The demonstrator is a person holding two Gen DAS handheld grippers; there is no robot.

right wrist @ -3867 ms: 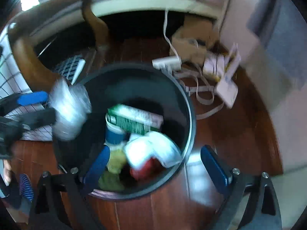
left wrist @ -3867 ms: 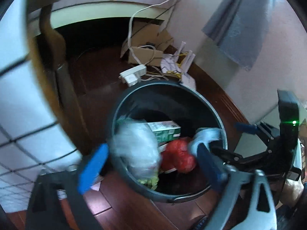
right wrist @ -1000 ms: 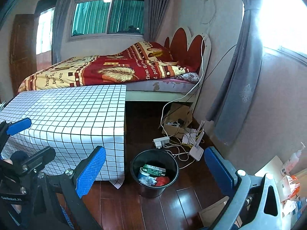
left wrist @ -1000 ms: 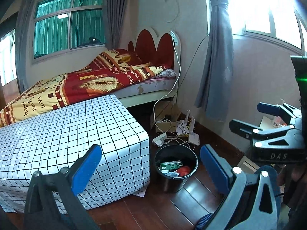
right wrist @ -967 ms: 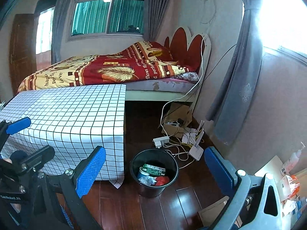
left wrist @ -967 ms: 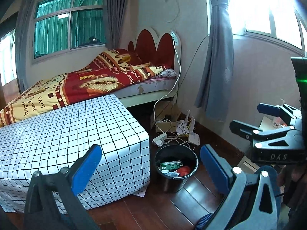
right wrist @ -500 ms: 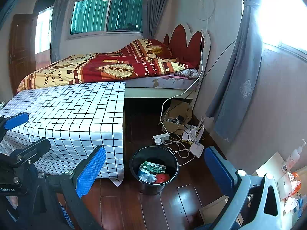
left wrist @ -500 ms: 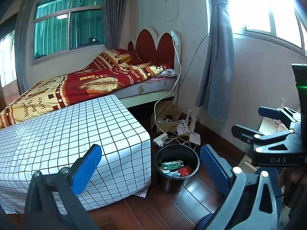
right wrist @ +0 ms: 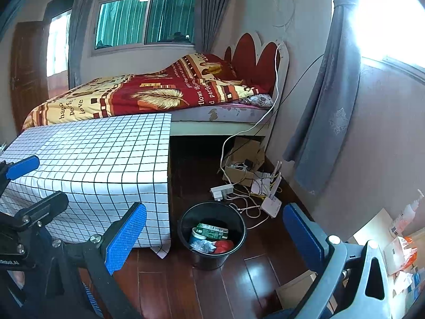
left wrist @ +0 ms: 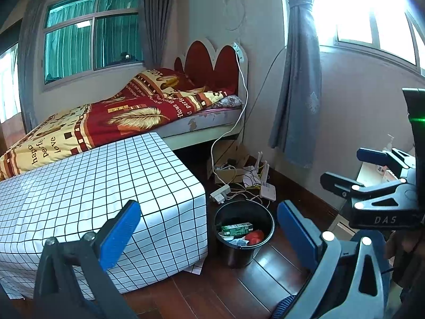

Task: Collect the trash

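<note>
Both grippers are held well back from the black trash bin (left wrist: 243, 232), which stands on the dark wooden floor (left wrist: 212, 289) just right of the table draped in a black-and-white checked cloth (left wrist: 93, 186). The left gripper (left wrist: 208, 232) has its blue-padded fingers (left wrist: 119, 235) spread wide with nothing between them; in its view the bin lies low in the gap between the two fingers, far ahead of the tips. The right gripper (right wrist: 213, 236) is likewise spread wide and empty, and the bin (right wrist: 211, 235) again falls between its fingers, well beyond them.

Inside the bin sit a green carton (left wrist: 236, 230), something red (left wrist: 255, 236) and crumpled clear plastic (left wrist: 239, 242). The right wrist view looks in from a steeper angle and adds a round blue-and-white container (right wrist: 198, 235) beside the carton (right wrist: 212, 230), which the left view does not make out.

The left wrist view shows the right gripper from the side at its right edge, its fingers apart. The right wrist view in turn shows the left gripper's fingers at its left edge, and at far right a cardboard box (right wrist: 297, 292) on the floor and a low surface with cartons and a pump bottle (right wrist: 406, 212).

Both views share the bed with a red and yellow blanket (left wrist: 119, 117), the power strip (left wrist: 220, 194) and tangled cables behind the bin, and the grey curtain (left wrist: 297, 79).
</note>
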